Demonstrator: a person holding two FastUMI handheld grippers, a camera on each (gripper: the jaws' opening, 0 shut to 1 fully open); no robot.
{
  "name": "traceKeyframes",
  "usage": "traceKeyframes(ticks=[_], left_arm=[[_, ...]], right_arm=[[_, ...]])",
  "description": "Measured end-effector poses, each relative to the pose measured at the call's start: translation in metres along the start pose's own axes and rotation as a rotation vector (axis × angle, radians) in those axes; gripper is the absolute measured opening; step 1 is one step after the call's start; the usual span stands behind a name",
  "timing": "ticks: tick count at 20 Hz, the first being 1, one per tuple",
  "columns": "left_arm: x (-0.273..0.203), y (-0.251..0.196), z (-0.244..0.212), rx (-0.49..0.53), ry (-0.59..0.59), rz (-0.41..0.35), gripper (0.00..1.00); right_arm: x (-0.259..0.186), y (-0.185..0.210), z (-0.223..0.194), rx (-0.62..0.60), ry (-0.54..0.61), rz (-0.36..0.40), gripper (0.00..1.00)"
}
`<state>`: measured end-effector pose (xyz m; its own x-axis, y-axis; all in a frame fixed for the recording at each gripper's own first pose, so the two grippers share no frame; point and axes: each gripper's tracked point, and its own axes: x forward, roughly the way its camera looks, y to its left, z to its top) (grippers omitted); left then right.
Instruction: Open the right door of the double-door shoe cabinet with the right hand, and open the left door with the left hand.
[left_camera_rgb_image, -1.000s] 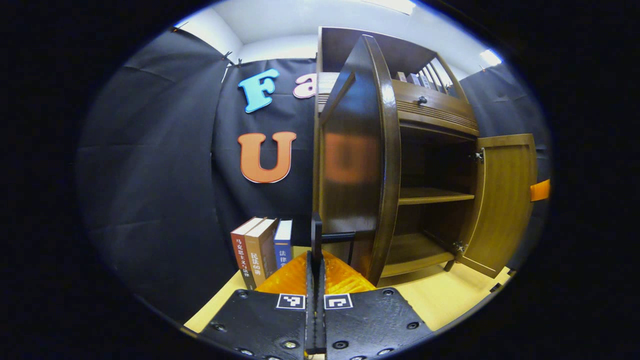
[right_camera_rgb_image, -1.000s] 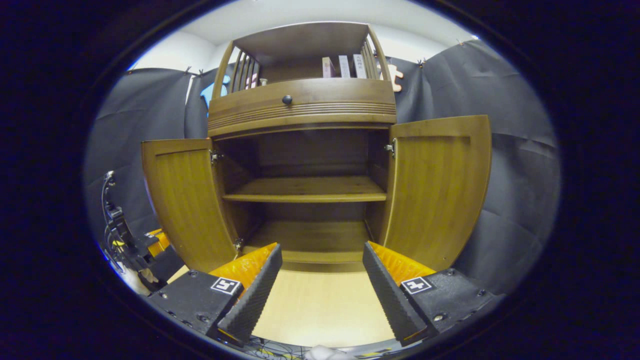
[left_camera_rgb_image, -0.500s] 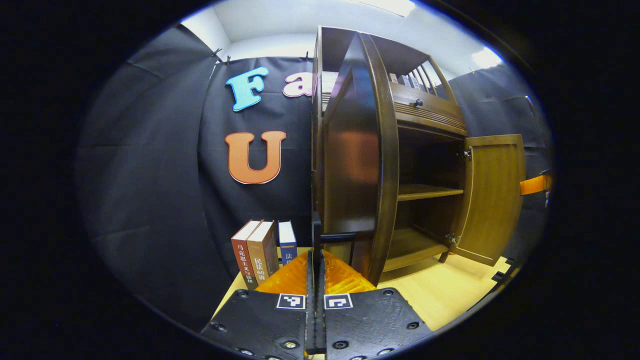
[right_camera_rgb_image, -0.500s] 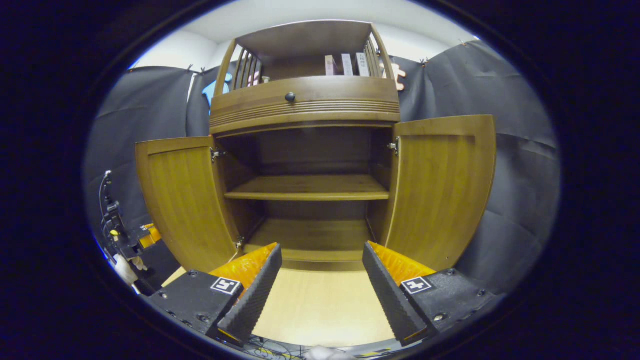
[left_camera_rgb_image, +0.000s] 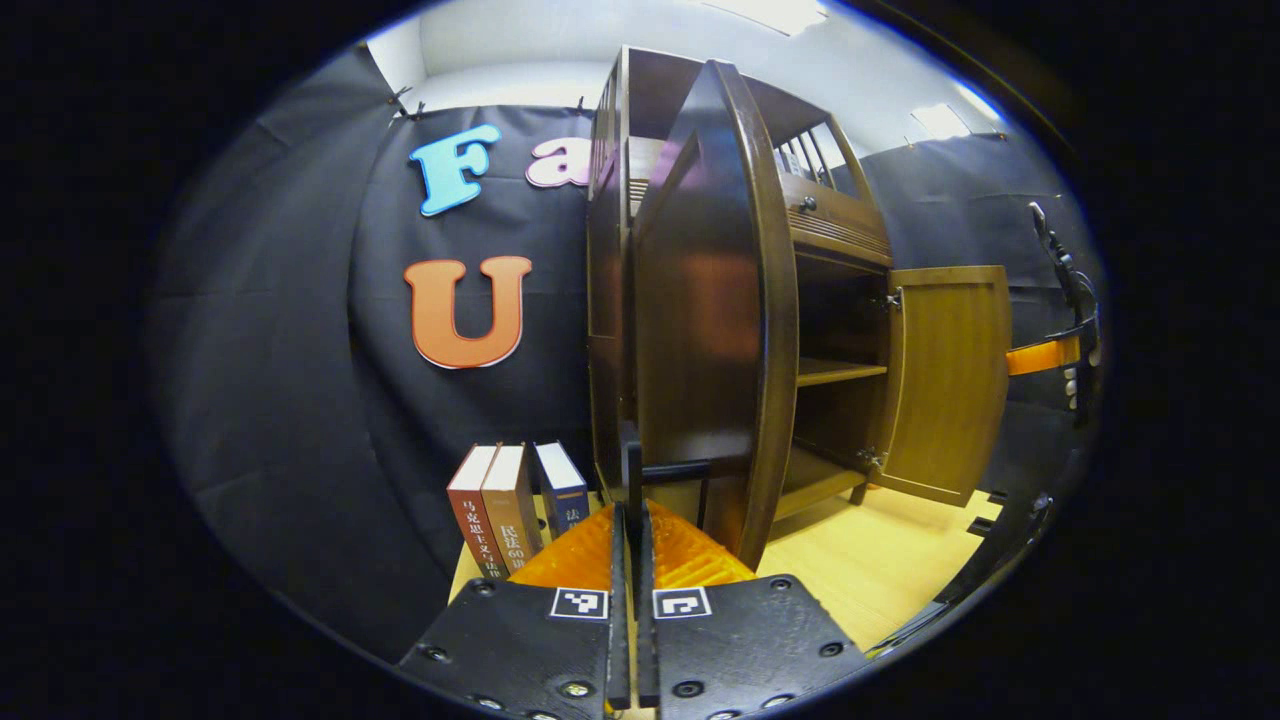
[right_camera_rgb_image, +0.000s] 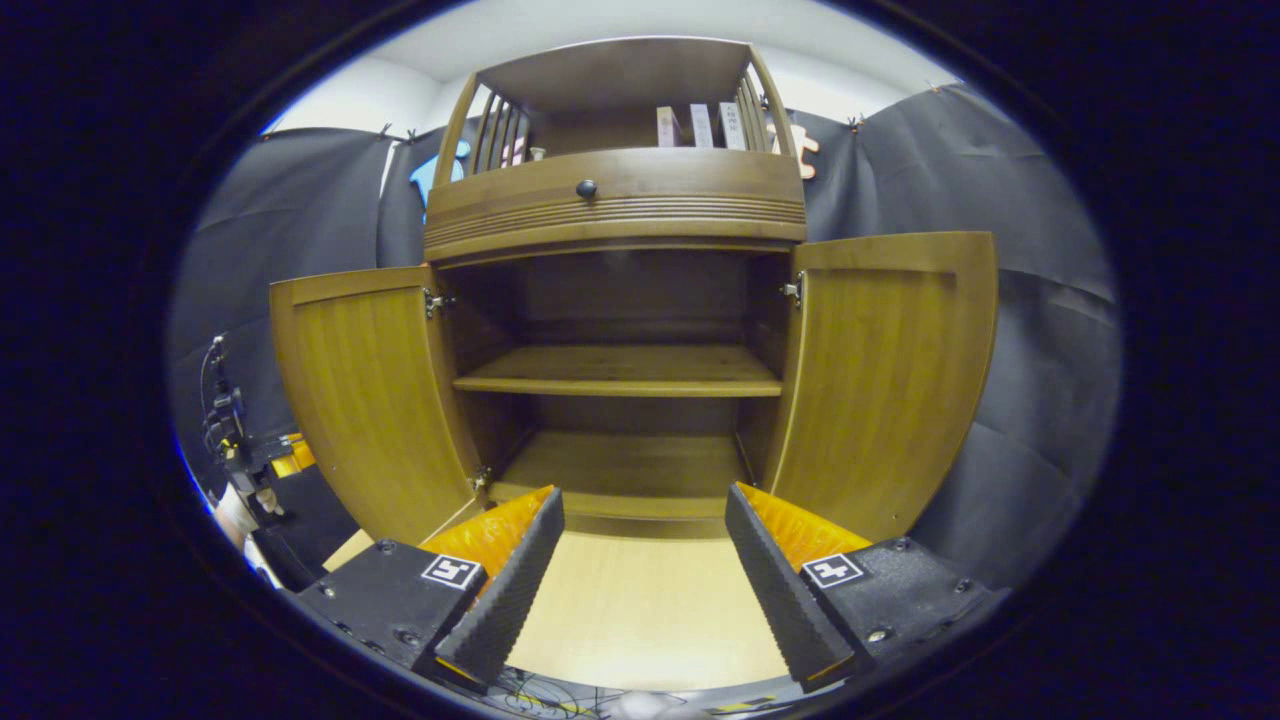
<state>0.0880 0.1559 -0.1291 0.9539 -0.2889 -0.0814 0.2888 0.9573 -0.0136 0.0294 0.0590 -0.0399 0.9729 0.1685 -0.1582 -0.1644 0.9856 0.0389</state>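
Observation:
The brown wooden shoe cabinet (right_camera_rgb_image: 615, 200) stands with both doors swung out. In the right gripper view the left door (right_camera_rgb_image: 365, 390) and the right door (right_camera_rgb_image: 885, 380) flank bare shelves (right_camera_rgb_image: 615, 372). My right gripper (right_camera_rgb_image: 645, 520) is open, low in front of the cabinet, touching nothing. In the left gripper view the left door (left_camera_rgb_image: 700, 330) is seen nearly edge-on, and my left gripper (left_camera_rgb_image: 630, 525) is shut on its dark handle (left_camera_rgb_image: 632, 460). The right door (left_camera_rgb_image: 945, 370) hangs open farther off. The left gripper and the hand holding it (right_camera_rgb_image: 235, 440) show beside the left door.
Three books (left_camera_rgb_image: 505, 505) stand on the light wooden table (right_camera_rgb_image: 640, 610) left of the cabinet, close to the left door's swing. More books (right_camera_rgb_image: 700, 125) sit on the cabinet's top shelf. A drawer with a knob (right_camera_rgb_image: 586, 188) lies above the doors.
The left door has swung a little wider, drawn by my left gripper on its handle. My right gripper has stayed open in front of the cabinet.

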Motion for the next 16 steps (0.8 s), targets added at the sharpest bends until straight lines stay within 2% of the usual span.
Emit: traceKeyframes(ticks=[1,4,7,8,12,13,16], left_arm=[[-0.003,0.004,-0.003,0.009,0.005,0.008,0.05],[-0.020,0.012,-0.024,-0.007,0.074,0.056,0.53],[-0.046,0.021,-0.036,0.006,0.110,0.173,1.00],[-0.055,0.020,-0.039,0.005,0.119,0.210,0.98],[-0.096,0.025,-0.046,-0.020,0.139,0.408,1.00],[-0.106,0.021,-0.043,-0.030,0.134,0.445,0.96],[-0.122,-0.015,-0.026,-0.035,0.119,0.473,0.96]], right_arm=[[0.000,0.001,0.000,-0.001,0.001,0.005,1.00],[-0.001,0.004,-0.001,0.002,-0.006,0.026,1.00],[0.000,0.002,-0.003,-0.005,-0.022,0.039,1.00],[0.000,0.000,-0.005,-0.007,-0.024,0.042,1.00],[0.001,-0.010,-0.011,-0.004,-0.022,0.067,1.00],[0.001,-0.015,-0.013,-0.007,-0.017,0.071,1.00],[-0.005,-0.032,-0.016,-0.011,-0.003,0.078,1.00]])
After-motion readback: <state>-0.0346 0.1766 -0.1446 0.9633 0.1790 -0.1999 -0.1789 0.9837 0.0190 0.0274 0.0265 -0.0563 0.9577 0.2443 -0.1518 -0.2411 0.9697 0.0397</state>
